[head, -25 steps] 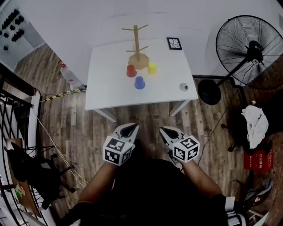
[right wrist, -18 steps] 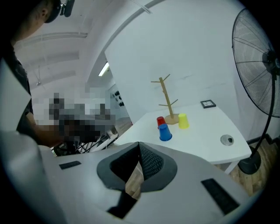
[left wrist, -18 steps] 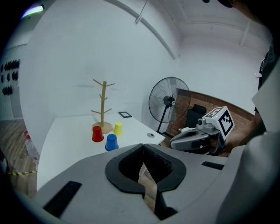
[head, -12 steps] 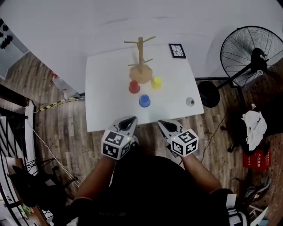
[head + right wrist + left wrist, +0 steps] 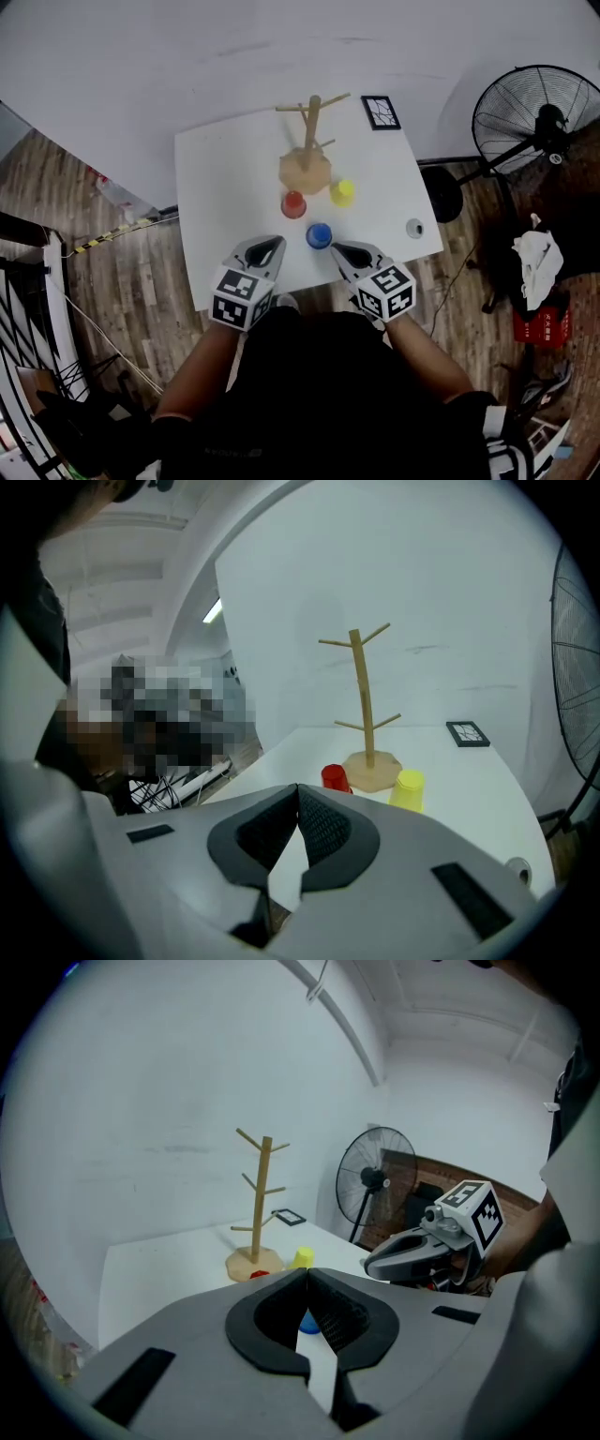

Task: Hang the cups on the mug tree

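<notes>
Both closed, holding nothing: blue cup [image 5: 319, 235] sits just ahead, nearer right gripper [image 5: 337, 249] than left gripper [image 5: 276, 244].

In front of you is a white table [image 5: 225, 187]. A wooden mug tree [image 5: 307, 159] stands on its round base toward the far side, about in the middle. Three cups sit on the table close to that base. The red cup [image 5: 293, 203] and the yellow cup [image 5: 342, 192] are side by side, and the blue cup [image 5: 319, 235] is nearest to you. A black square card [image 5: 380, 112] lies at the far right corner. A small round grey thing [image 5: 413, 228] sits near the right edge.
</notes>
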Demonstrator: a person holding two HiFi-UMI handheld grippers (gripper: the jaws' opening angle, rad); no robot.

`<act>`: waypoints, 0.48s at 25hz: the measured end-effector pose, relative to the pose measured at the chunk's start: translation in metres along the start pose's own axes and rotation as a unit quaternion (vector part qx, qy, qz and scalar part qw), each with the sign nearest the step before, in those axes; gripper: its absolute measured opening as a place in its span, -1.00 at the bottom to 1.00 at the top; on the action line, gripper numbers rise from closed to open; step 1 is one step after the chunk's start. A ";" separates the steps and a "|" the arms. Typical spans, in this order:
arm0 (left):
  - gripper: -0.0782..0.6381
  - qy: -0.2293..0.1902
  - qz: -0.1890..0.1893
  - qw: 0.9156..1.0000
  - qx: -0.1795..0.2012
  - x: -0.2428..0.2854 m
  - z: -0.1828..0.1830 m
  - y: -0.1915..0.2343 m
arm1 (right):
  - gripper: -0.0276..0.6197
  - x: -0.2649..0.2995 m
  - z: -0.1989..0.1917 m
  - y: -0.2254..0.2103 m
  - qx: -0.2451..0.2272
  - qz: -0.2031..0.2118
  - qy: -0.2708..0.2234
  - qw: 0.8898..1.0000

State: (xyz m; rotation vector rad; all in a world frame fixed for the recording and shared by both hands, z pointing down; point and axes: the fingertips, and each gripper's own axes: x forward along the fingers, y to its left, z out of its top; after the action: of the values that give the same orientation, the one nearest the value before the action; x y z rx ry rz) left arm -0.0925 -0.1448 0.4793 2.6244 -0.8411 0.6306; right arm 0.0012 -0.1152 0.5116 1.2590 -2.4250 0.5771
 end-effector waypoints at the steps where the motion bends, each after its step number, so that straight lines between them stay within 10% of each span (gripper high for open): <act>1: -0.73 -0.001 -0.002 1.000 0.000 0.003 0.002 0.005 | -0.90 0.004 0.002 -0.002 -0.004 -0.002 0.003 1.000; 12: -0.73 0.015 0.013 1.000 -0.013 0.025 0.000 0.031 | -0.90 0.033 0.016 -0.023 -0.023 0.015 0.022 0.999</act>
State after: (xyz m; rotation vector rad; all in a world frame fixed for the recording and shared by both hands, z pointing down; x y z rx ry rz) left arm -0.0928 -0.1813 0.4964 2.5790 -0.8700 0.6605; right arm 0.0008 -0.1582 0.5183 1.1817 -2.4102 0.5489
